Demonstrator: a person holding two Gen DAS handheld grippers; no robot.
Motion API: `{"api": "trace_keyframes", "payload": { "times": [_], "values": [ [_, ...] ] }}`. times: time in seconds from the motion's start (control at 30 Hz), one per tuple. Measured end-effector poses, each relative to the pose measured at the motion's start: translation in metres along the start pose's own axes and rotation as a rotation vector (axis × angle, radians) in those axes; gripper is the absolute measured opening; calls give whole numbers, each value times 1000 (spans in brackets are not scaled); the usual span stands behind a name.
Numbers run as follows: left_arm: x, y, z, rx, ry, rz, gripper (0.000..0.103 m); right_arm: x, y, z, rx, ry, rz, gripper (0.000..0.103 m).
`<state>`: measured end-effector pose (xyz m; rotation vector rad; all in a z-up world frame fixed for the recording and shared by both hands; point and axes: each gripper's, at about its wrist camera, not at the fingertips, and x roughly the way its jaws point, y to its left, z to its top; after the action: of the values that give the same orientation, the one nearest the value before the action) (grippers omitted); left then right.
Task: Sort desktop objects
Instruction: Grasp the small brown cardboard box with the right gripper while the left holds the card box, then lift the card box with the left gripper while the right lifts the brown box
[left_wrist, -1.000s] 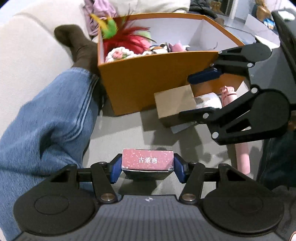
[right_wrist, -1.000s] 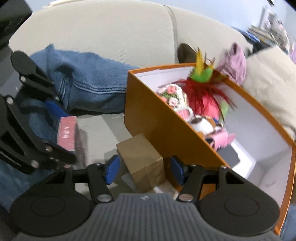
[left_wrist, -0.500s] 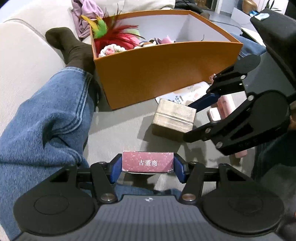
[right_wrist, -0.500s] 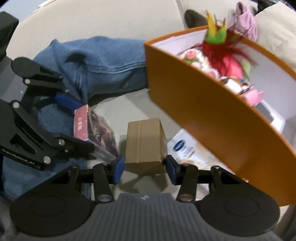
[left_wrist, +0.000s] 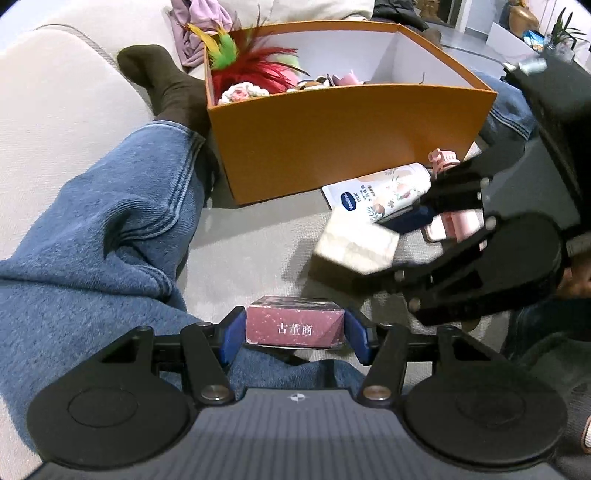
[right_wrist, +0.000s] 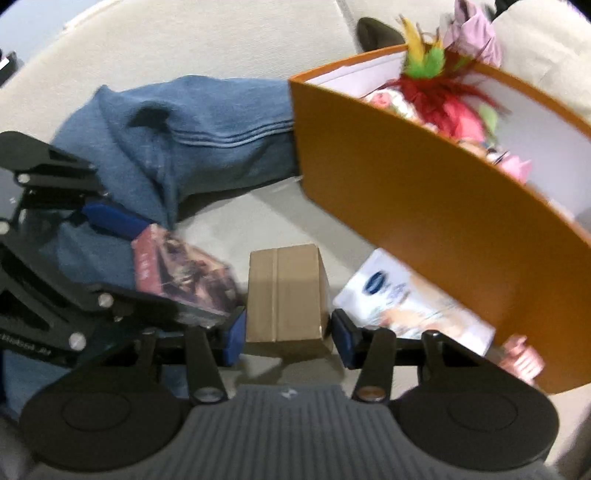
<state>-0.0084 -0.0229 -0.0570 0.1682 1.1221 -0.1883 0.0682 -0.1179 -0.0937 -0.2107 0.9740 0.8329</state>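
Left gripper clamps pink box over the sofa beside jeans, right gripper pads flank brown box, contact unclear through blur, tube partly hidden at orange bin front wall.

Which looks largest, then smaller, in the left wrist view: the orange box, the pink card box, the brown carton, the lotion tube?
1. Orange box, clearly largest.
2-4. Lotion tube, pink card box and brown carton look alike; the card box sits nearest the camera and the carton is blurred, so ranking them is unsure.
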Motion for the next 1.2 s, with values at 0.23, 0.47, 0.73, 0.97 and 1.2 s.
{"api": "trace_keyframes", "payload": {
  "times": [0.23, 0.47, 0.73, 0.97, 1.2],
  "values": [
    [-25, 8, 1, -92, 5, 7, 67, 2, 11, -8, -32, -22, 22, 51],
    [-28, 20, 0, -277, 55, -33, 67, 6, 22, -13, -67, -21, 52, 51],
    [2, 22, 16, -429, 101, -26, 66, 1, 19, -18, -29, -30, 60, 51],
    [27, 18, 18, -427, 127, 43, 48, 0, 15, -20, 8, -34, 73, 51],
    [33, 14, 18, -409, 118, -9, 46, -4, 9, -23, 37, -17, 42, 51]
  ]
}}
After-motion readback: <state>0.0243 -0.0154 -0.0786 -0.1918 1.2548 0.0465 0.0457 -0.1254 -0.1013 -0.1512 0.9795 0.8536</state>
